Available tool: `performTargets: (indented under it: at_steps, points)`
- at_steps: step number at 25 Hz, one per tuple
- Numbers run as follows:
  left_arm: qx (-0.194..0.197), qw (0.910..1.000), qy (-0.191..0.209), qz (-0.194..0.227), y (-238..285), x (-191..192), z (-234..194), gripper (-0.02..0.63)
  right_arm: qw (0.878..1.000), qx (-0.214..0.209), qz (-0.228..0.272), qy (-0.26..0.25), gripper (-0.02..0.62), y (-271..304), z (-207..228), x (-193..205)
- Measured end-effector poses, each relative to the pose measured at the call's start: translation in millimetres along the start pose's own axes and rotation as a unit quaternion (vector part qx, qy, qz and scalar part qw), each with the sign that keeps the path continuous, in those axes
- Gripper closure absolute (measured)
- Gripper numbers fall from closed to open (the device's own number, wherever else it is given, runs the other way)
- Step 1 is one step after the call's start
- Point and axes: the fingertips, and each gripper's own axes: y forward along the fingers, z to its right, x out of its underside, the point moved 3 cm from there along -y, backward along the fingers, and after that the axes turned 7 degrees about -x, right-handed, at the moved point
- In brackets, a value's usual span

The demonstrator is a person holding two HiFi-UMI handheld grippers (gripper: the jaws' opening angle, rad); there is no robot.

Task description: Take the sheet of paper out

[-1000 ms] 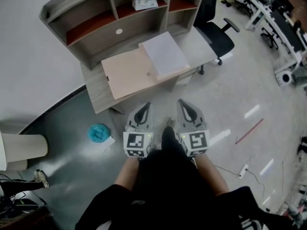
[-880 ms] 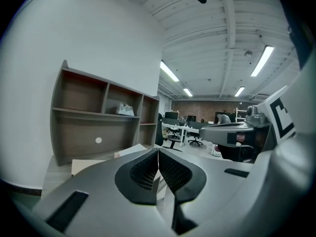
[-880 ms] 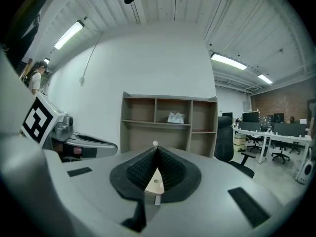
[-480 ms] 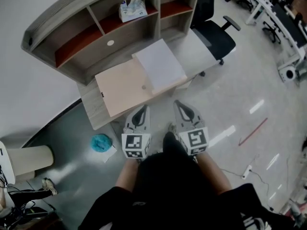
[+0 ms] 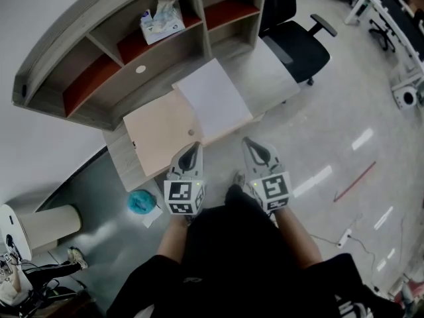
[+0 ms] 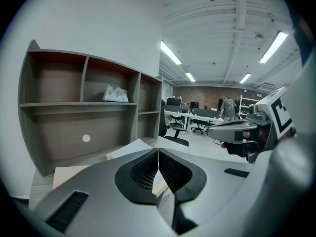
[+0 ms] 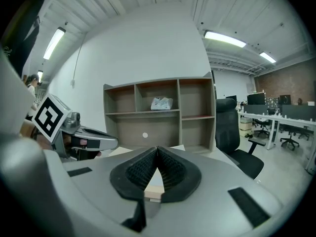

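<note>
Closer to the desk [image 5: 118, 156] now, the left hand-held gripper [image 5: 191, 150] and right hand-held gripper [image 5: 252, 144], jaws together and empty, seem mid-approach; next, one must open over the sheet of paper [image 5: 213, 105].

Two grippers [image 5: 192, 147] [image 5: 252, 142] — one sheet of paper [image 5: 212, 105], one desk [image 5: 268, 71], one chair [image 5: 301, 45].

wooden shelf unit [image 5: 132, 52] against white wall [image 5: 40, 18], black office chair [image 5: 301, 45] beside

no readable text or labels anywhere
</note>
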Motion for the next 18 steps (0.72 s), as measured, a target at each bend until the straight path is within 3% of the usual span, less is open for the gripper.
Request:
performTargets:
  at_steps: [9,18]
  points:
    - [-0.017,0.9996,-0.006,-0.021,45.8,-5.9,9.2,0.561,1.0,-0.018,-0.009,0.001,0.578,16.0,56.1,2.8]
    - [-0.022,0.9988,-0.018,-0.039,71.8,-2.2,7.7,0.561,0.999,-0.025,-0.028,0.017,0.578,31.1,81.5,15.5]
